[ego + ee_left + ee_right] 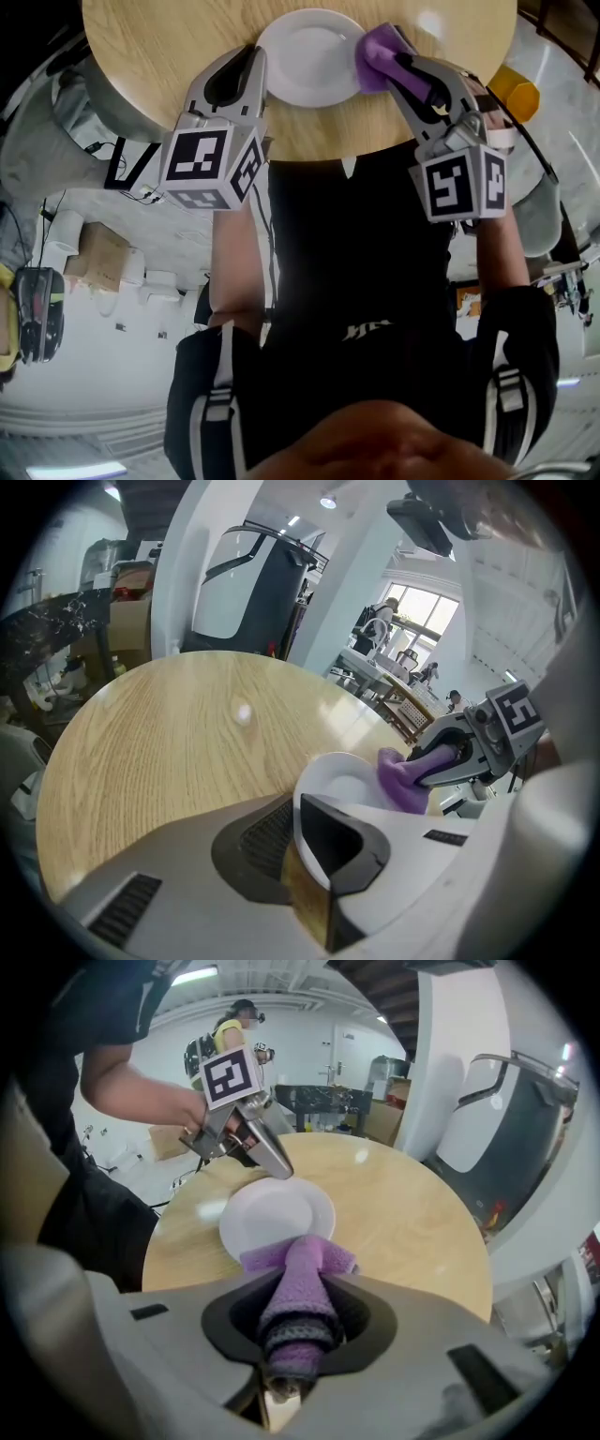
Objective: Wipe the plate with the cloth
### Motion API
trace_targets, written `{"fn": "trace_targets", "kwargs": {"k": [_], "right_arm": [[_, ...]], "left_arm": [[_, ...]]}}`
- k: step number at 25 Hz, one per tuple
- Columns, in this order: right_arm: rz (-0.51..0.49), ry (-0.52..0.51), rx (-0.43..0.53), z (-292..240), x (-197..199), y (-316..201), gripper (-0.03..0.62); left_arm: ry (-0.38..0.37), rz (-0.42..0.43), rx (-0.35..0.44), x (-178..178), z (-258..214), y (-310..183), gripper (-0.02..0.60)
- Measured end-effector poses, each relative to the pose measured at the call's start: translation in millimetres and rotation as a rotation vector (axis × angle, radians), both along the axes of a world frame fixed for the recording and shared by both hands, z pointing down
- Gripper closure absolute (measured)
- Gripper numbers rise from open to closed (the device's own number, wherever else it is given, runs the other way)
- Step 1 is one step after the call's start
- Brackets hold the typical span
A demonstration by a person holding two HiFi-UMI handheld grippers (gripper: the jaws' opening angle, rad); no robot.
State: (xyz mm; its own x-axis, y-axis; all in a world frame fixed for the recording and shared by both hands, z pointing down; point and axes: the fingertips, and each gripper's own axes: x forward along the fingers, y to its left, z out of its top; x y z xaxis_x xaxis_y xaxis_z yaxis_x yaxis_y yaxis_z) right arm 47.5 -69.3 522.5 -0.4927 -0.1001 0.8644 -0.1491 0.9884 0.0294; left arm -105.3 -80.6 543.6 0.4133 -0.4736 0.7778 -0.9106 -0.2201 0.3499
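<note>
R gripper (pixel 296 1340) is clamped tight on the purple cloth (pixel 302 1274). The bunched end sits deep between the jaws and the free end sticks out fwd along the jaw line. L gripper (pixel 298 844) looks closed on the rim of the white plate (pixel 305 52). In its own view the rim runs in between the two jaws, so I read that as a pinch that steadies the plate.

The plate sits on the round wooden table (pixel 159 56), close to the edge nearest me. Both grippers are at it, L on its left rim and R on its right rim.

What the wipe turns on: seen along the R jaws, the plate lies straight ahead and the cloth's long axis points at its centre. The cloth tip covers the near rim only. All the bare plate lies beyond it, toward the L gripper. So my guess is the stroke goes fwd across the dish, w/ the R side working and the L side holding.

Hard to make out:
- In the head view the R gripper and the cloth cover the contact patch, so I can't tell if the cloth presses flat or just brushes the rim.
- The L gripper's body hides the part of the rim inside its jaws, so I can't tell how deep the bite goes.
</note>
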Motion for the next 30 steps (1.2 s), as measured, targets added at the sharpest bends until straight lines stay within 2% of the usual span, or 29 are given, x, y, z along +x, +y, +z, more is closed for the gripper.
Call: {"fn": "trace_targets", "kwargs": {"k": [2, 4, 7, 11, 14, 19, 22, 24, 27, 30], "right_arm": [[0.004, -0.023, 0.012, -8.2, -8.5, 1.6, 0.499], [-0.016, -0.094, 0.001, -18.4, -34.1, 9.5, 0.499], [-0.103, -0.196, -0.042, -20.7, -82.3, 34.2, 0.499], [-0.183, -0.208, -0.08, -2.1, -107.3, 58.4, 0.499], [-0.158, -0.163, -0.094, 8.0, -85.9, 55.6, 0.499], [-0.064, -0.054, -0.07, 6.9, -11.5, 35.1, 0.499], [-0.046, -0.025, -0.056, 11.3, 6.5, 29.1, 0.499], [-0.036, -0.048, -0.066, 12.4, 0.9, 29.5, 0.499], [0.032, -0.163, -0.11, -10.3, -9.3, 28.3, 0.499], [0.106, -0.273, -0.092, -39.7, -11.4, 8.1, 0.499]], "left_arm": [[-0.001, 0.001, -0.001, -0.3, 0.1, -0.5, 0.554], [-0.002, 0.001, 0.0, -0.3, -0.1, -1.7, 0.554], [-0.008, -0.001, -0.002, 0.6, 0.1, -2.3, 0.554], [-0.011, 0.003, 0.002, 2.0, 0.5, -2.8, 0.554], [-0.012, 0.005, 0.003, 0.0, 0.4, -1.5, 0.554], [-0.019, 0.011, 0.002, -1.0, 1.6, 0.5, 0.554], [-0.031, 0.014, 0.003, -0.5, 3.5, -3.1, 0.552], [-0.055, 0.016, -0.003, -1.7, 4.7, -4.4, 0.552], [-0.089, 0.017, -0.017, -2.7, 4.1, -4.6, 0.549], [-0.131, -0.008, 0.051, -11.4, -8.1, -17.6, 0.546]]}}
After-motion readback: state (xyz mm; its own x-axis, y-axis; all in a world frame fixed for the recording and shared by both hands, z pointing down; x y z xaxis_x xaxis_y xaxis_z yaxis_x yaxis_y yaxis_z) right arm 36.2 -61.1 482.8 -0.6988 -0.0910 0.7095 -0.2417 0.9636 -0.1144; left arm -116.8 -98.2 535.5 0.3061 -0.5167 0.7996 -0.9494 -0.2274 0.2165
